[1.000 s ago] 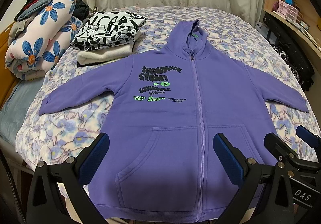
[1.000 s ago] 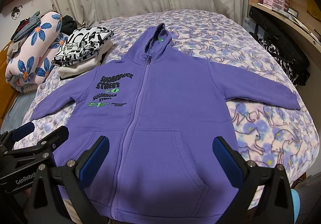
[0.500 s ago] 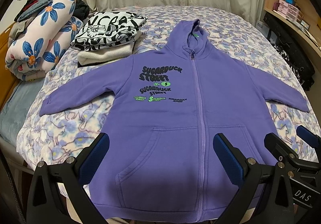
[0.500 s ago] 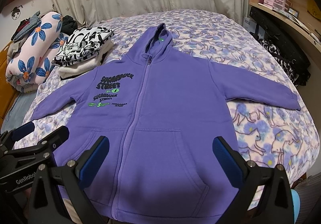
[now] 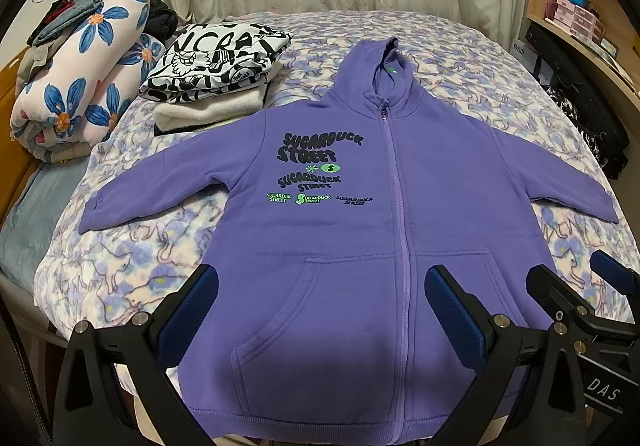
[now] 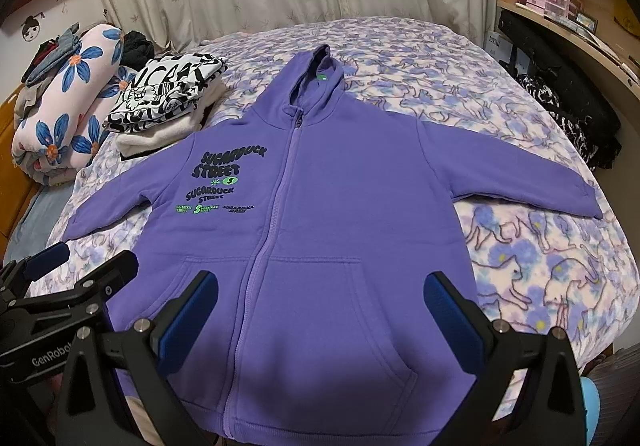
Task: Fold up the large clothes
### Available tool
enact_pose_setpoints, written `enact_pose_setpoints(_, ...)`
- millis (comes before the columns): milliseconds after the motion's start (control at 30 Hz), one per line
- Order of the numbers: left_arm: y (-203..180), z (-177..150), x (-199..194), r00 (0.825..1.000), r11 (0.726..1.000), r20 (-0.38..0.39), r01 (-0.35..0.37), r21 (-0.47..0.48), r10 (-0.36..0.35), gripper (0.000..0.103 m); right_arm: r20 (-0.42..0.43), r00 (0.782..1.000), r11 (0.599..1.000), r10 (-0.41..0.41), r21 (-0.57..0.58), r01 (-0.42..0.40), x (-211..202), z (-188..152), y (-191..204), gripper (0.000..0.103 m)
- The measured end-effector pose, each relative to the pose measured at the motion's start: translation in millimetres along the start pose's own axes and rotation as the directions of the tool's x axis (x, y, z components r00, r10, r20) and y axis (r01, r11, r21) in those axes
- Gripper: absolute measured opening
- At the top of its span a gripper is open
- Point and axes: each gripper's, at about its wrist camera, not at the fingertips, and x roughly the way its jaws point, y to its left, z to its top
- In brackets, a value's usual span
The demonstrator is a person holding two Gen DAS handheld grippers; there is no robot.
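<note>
A purple zip hoodie [image 5: 360, 230] lies flat and face up on the bed, sleeves spread out, hood pointing away; it also shows in the right wrist view [image 6: 320, 214]. My left gripper [image 5: 320, 306] is open and empty, held above the hoodie's lower hem over the left pocket. My right gripper [image 6: 320, 310] is open and empty above the right pocket. The right gripper shows at the right edge of the left wrist view [image 5: 576, 298]; the left gripper shows at the left edge of the right wrist view [image 6: 72, 278].
The bed has a floral blanket [image 5: 460, 58]. A stack of folded clothes [image 5: 216, 74] and a rolled flower-print quilt [image 5: 80, 86] sit at the far left. Curtains hang behind. A wooden shelf with boxes [image 6: 560, 2] and a black bag [image 6: 560, 98] stand at the right.
</note>
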Motion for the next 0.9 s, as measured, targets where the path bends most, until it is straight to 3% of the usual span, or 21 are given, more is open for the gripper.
enact_pose_setpoints(433,-6.2,8.6,1.8,1.000,1.000,-0.002,0.016,0.011,-0.016,0.102,0.012,1.000,1.000,0.017,0.011,-0.017,3.2,4.4,-1.4,0.103)
enact_pose_setpoints(733,-26.1,43.0,4.7,0.995,0.998,0.083,0.055,0.021,-0.056,0.102,0.091,0.996,1.000,0.019,0.020,-0.021,1.6,30.0,-19.2,0.103)
enact_pose_setpoints(900,-38.9,68.0,2.9,0.984,0.994,0.136,0.111,0.013,-0.111,0.102,0.135,0.991,0.999,0.009,0.033,-0.013,-3.1,50.9,-37.4,0.103)
